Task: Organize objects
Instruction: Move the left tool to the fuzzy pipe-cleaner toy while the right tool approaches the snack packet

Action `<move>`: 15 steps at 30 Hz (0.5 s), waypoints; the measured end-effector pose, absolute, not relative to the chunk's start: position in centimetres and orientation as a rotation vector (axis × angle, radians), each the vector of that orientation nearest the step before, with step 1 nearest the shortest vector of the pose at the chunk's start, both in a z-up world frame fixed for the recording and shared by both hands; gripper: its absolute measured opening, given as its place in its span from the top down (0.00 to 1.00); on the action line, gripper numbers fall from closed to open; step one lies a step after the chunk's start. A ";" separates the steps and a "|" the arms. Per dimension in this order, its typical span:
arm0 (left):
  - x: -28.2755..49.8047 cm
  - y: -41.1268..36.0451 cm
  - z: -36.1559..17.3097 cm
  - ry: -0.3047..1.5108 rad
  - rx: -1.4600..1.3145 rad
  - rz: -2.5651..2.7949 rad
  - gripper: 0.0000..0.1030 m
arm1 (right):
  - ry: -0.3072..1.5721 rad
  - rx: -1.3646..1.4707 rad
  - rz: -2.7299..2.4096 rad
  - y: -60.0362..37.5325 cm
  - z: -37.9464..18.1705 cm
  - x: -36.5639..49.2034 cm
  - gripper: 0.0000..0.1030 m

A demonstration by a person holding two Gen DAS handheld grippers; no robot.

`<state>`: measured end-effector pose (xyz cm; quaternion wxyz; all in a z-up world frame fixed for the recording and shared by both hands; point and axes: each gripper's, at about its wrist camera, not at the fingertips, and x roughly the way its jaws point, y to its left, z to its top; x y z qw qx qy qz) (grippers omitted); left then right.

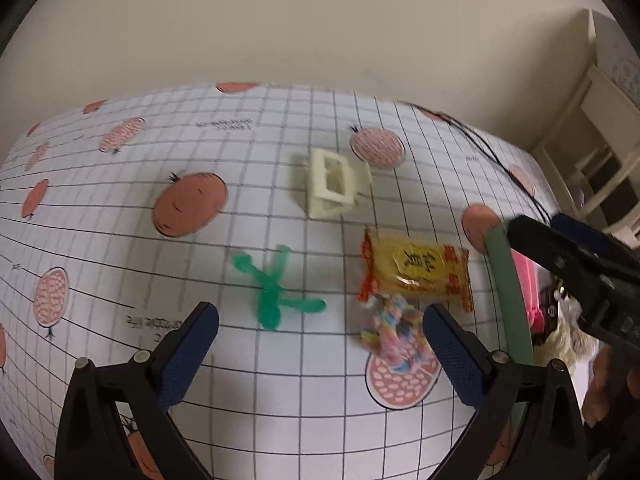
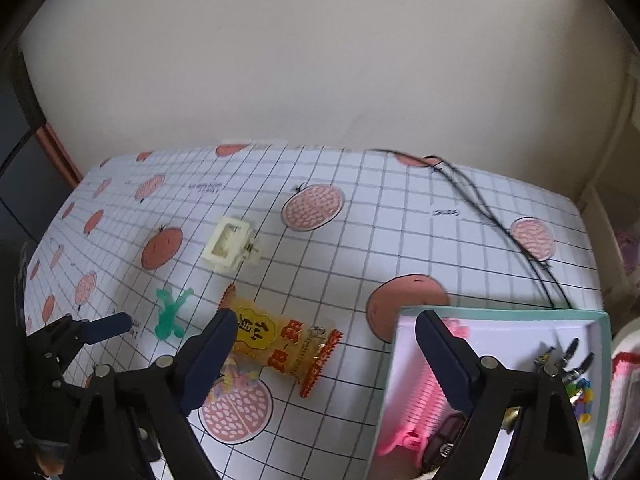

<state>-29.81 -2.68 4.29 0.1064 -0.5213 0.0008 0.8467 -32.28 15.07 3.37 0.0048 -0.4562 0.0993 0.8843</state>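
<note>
On the grid-pattern tablecloth (image 1: 248, 384) lie a cream hair claw (image 1: 330, 184), a green twisted-wire figure (image 1: 272, 292), a yellow and red snack packet (image 1: 416, 272) and a pastel twisted piece (image 1: 396, 340). My left gripper (image 1: 324, 320) hangs open above the cloth; the green figure lies between its fingers and the pastel piece sits by the right finger. In the right wrist view my right gripper (image 2: 328, 340) is open over the snack packet (image 2: 280, 344), its right finger over the teal-rimmed box (image 2: 500, 314). The hair claw (image 2: 230, 242) and green figure (image 2: 170, 314) lie further left.
The box holds a pink comb (image 2: 424, 400), black hair clips (image 2: 568, 356) and small coloured bits. A black cable (image 2: 500, 220) runs across the far right of the cloth. A white shelf unit (image 1: 600, 168) stands beyond the table's right edge. A plain wall is behind.
</note>
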 end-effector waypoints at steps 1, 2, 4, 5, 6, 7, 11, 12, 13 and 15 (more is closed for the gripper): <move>-29.8 -2.5 4.1 0.014 -1.543 2.481 0.06 | 0.298 -1.448 2.768 14.9 3.2 -32.5 0.10; -29.7 -2.4 4.0 0.027 -1.551 2.471 0.07 | 0.280 -1.464 2.767 14.6 3.0 -32.7 0.10; -29.7 -2.0 3.7 0.059 -1.560 2.459 0.09 | 0.248 -1.491 2.772 14.1 2.6 -33.0 0.11; -29.6 -1.8 3.7 0.068 -1.563 2.451 0.09 | 0.243 -1.503 2.776 14.0 2.5 -33.2 0.11; -29.6 -1.7 3.7 0.076 -1.566 2.441 0.11 | 0.235 -1.515 2.777 13.7 2.3 -33.3 0.11; -29.6 -1.5 3.7 0.087 -1.570 2.432 0.14 | 0.222 -1.533 2.776 13.5 2.1 -33.4 0.11; -29.4 -0.7 3.6 0.138 -1.577 2.406 0.17 | 0.176 -1.593 2.758 12.7 1.0 -34.0 0.14; -29.4 -0.5 3.5 0.144 -1.579 2.396 0.21 | 0.178 -1.600 2.755 12.7 0.9 -34.1 0.15; -29.4 -0.4 3.4 0.147 -1.582 2.388 0.27 | 0.184 -1.609 2.754 12.6 0.6 -34.2 0.15; -29.5 -0.2 3.3 0.147 -1.589 2.385 0.30 | 0.199 -1.631 2.748 12.5 0.1 -34.5 0.15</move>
